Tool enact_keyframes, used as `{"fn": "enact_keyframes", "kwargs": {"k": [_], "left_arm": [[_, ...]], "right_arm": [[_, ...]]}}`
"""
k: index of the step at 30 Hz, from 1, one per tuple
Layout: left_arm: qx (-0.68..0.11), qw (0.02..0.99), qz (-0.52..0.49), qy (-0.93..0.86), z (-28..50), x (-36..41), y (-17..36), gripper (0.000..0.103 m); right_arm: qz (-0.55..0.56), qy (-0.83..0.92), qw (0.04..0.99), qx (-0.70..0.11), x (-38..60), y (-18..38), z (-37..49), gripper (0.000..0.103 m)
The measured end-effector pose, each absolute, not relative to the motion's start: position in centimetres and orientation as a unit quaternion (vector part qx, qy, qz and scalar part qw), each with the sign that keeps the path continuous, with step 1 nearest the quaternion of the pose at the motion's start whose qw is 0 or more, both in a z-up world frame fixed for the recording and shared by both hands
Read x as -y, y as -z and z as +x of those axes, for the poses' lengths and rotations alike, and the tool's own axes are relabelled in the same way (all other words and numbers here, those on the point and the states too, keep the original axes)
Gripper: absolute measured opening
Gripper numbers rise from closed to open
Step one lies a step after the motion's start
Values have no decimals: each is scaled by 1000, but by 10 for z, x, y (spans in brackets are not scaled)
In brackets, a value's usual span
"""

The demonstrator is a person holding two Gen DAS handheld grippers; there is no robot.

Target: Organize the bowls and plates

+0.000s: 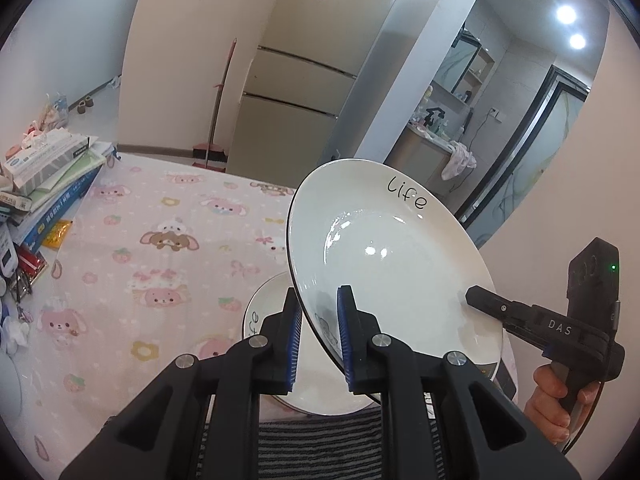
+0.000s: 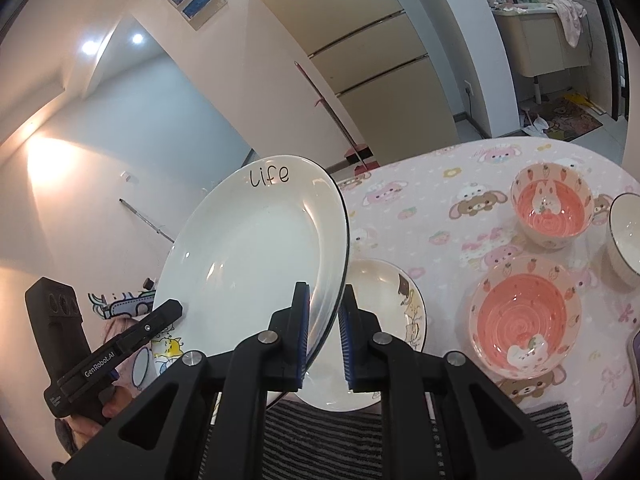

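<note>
Both grippers clamped on one white plate [image 1: 400, 248], lettered "life" near its far rim, held tilted above the table.

Left wrist view, near to far: left gripper [image 1: 320, 336] low centre of frame, its blue pads [image 1: 343, 332] pressed onto the plate's near rim, one either side of the edge. The plate rises up and to the right from the jaws, filling the centre right. Right gripper [image 1: 476, 296] comes in from the lower right and grips the plate's rim at the right side, a hand [image 1: 556, 404] on its handle. Under the held plate, low centre, a second plate [image 1: 260, 312] lies flat on the pink cartoon tablecloth [image 1: 160, 240]. A stack of books and boxes [image 1: 52, 176] sits at the left edge. Beyond, upper centre, a broom [image 1: 222, 96] leans beside a beige fridge [image 1: 292, 100].

Right wrist view, near to far: right gripper [image 2: 323, 332] low centre, jaws pinching the plate's right rim; the plate [image 2: 248, 256] leans away to the upper left of them. Left gripper [image 2: 172, 310] at lower left holds the opposite rim. Just right of the jaws and below the plate's edge, a cream plate with cartoon print [image 2: 384, 308] rests on the cloth. Further right, a pink strawberry bowl [image 2: 524, 312]; behind it a second pink bowl [image 2: 552, 208]; a white bowl [image 2: 626, 232] at the right edge. Striped dark fabric [image 2: 320, 432] along the bottom of the frame.
</note>
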State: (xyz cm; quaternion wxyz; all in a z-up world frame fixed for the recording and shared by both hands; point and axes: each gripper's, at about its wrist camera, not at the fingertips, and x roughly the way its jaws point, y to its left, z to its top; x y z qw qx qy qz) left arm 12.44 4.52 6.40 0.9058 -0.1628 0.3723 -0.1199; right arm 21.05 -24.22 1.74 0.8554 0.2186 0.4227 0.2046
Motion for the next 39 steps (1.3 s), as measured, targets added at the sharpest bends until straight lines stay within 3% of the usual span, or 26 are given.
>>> {"fn": "enact_keyframes", "kwargs": {"k": [27,39], "left_arm": [[-500,841,-157,137,163,-17,65,19],[-508,836,-157,133,166,-16,74,19]], "right_arm": [[221,-126,827,-501,256,77,217,16],[211,-125,824,-511,255,88,221,19]]}}
